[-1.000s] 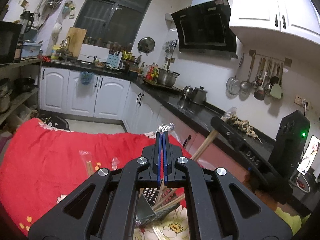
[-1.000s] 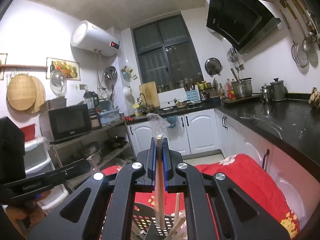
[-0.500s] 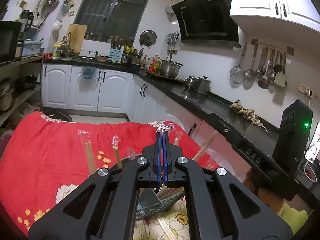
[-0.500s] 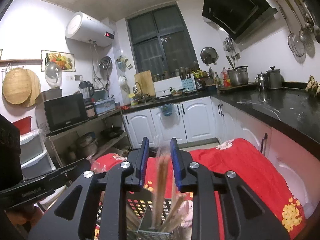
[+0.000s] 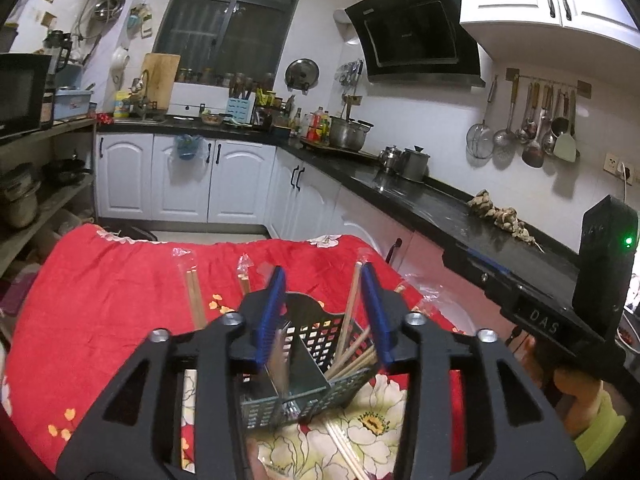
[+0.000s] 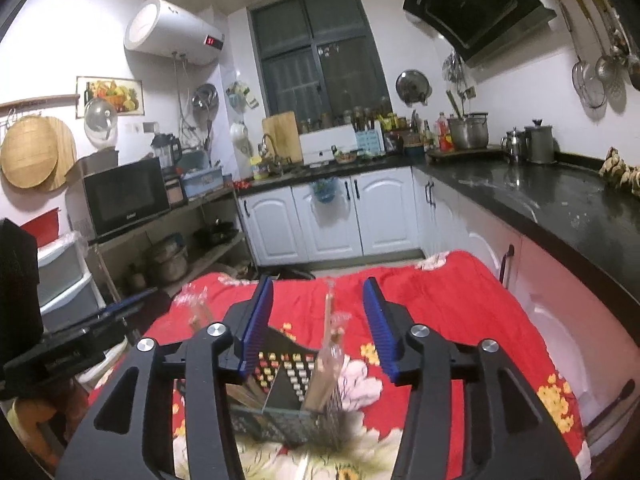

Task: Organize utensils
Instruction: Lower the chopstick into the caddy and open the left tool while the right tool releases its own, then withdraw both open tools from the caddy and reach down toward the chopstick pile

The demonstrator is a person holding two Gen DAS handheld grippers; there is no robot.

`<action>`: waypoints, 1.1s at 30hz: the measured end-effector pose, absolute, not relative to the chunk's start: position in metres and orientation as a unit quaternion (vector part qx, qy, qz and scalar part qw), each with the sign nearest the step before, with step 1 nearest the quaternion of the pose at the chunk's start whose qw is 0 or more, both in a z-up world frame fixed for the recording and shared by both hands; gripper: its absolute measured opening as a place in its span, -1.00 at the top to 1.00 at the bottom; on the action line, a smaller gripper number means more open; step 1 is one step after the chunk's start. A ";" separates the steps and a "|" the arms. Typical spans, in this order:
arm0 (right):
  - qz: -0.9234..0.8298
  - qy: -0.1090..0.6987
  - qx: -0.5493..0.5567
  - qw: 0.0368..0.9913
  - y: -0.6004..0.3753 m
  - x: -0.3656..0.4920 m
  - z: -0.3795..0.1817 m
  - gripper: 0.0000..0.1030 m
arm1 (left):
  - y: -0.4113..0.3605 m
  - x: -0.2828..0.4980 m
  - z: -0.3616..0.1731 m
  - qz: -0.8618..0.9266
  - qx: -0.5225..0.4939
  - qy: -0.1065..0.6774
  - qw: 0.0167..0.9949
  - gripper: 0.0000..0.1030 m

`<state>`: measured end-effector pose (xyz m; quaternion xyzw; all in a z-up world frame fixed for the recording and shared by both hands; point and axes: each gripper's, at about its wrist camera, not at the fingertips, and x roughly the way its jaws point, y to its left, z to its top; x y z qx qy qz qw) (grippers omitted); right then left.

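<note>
Both claws hover over the dark perforated plastic utensil caddy (image 5: 316, 364) that stands near the front edge of the desk, on the red floral cloth (image 5: 120, 280). The left claw (image 5: 324, 312) has its blue pads apart and opening, with nothing pressed between them; the wrapped wooden chopsticks (image 5: 352, 336) lean free in the caddy's right compartment. The right claw (image 6: 318, 328) is likewise apart and opening, and a plastic-sleeved pair of chopsticks (image 6: 326, 364) stands loose between its pads, apparently dropping into the caddy. The step in hand looks like the release. More sleeved chopsticks (image 5: 194, 292) lie on the cloth toward the far left; next, each claw should lift clear without knocking the caddy, then reach for those.
</note>
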<state>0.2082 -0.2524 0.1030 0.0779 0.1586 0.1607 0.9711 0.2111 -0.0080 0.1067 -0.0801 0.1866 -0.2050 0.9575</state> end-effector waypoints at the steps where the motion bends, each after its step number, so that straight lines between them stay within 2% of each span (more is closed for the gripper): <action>1: 0.161 0.161 0.077 0.971 -0.253 0.206 0.103 0.07 | -0.008 0.209 0.107 -0.206 -0.079 0.187 0.957 0.21; 3: 0.163 0.165 0.071 0.970 -0.253 0.201 0.103 0.04 | -0.007 0.206 0.107 -0.214 -0.078 0.193 0.954 0.12; 5: 0.159 0.167 0.067 0.971 -0.255 0.196 0.103 0.00 | -0.006 0.203 0.107 -0.219 -0.079 0.203 0.951 -0.05; 12: 0.167 0.167 0.057 0.970 -0.255 0.183 0.104 -0.14 | -0.004 0.193 0.110 -0.215 -0.079 0.198 0.953 -0.32; 16: 0.172 0.165 0.048 0.970 -0.255 0.175 0.106 -0.15 | 0.001 0.186 0.114 -0.209 -0.086 0.191 0.955 -0.54; 22: 0.177 0.167 0.043 0.969 -0.257 0.166 0.104 -0.17 | 0.010 0.171 0.121 -0.200 -0.087 0.177 0.960 -0.75; 33: 0.188 0.197 0.034 0.962 -0.250 0.157 0.082 -0.21 | 0.022 0.156 0.102 -0.180 -0.093 0.191 0.961 -0.79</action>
